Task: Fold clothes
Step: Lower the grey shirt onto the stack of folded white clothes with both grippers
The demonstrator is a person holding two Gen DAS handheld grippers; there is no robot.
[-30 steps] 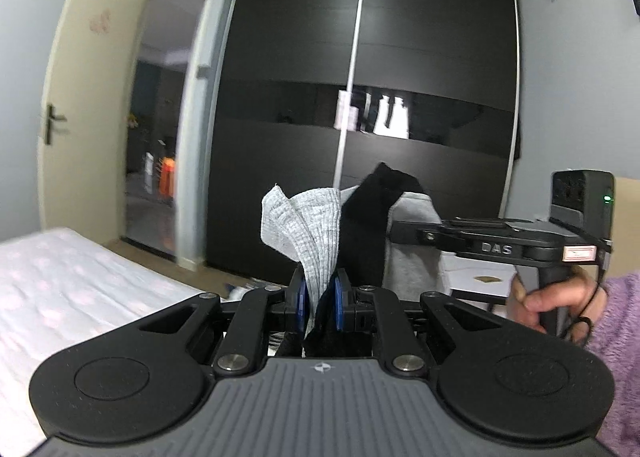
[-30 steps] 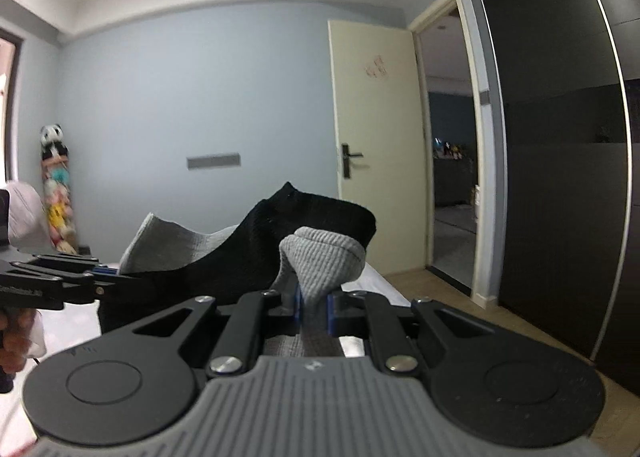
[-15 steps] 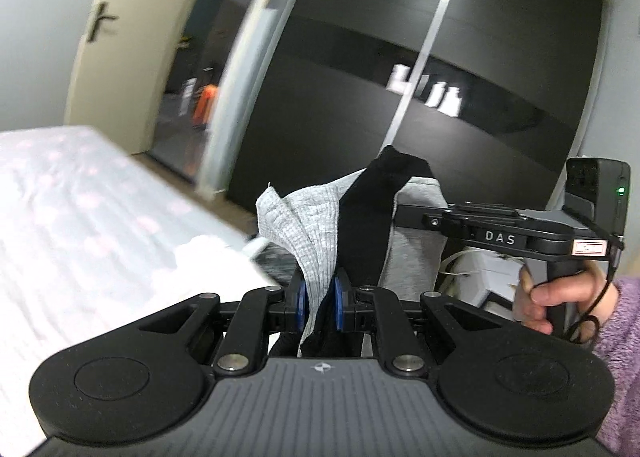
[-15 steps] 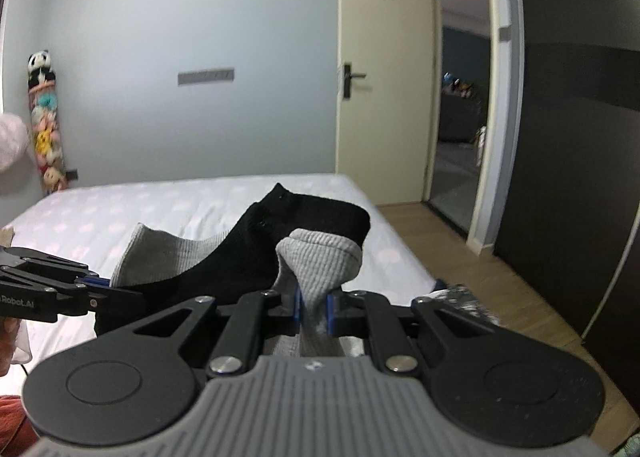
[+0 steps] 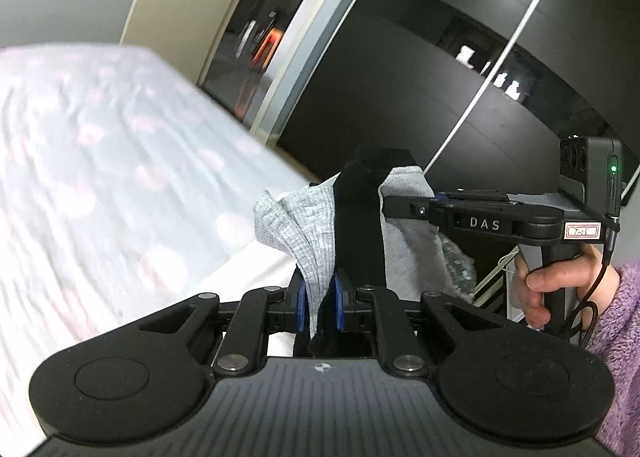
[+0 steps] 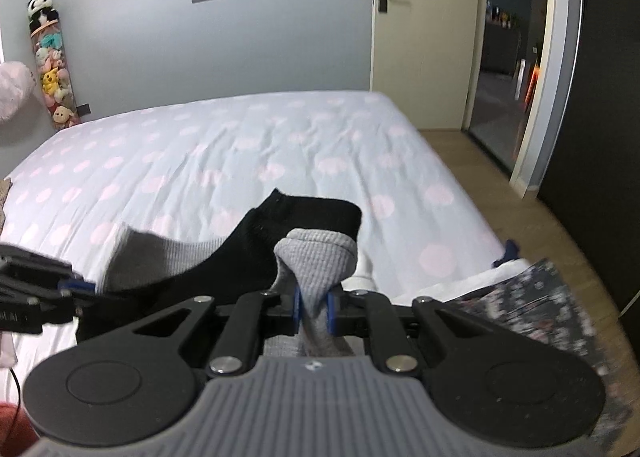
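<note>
Loads of open polka-dot bed (image 6: 224,145) stretching toward 12 o'clock, its right edge dropping to wood floor (image 6: 532,213) at 3, while the grey-and-black sock (image 6: 240,253) is hanging stretched left-to-right above it, left gripper (image 5: 319,307) and right gripper (image 6: 313,311) both pinching it nearly closed.

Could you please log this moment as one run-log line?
left gripper: shut on socks | right gripper: shut on socks | over bed
</note>
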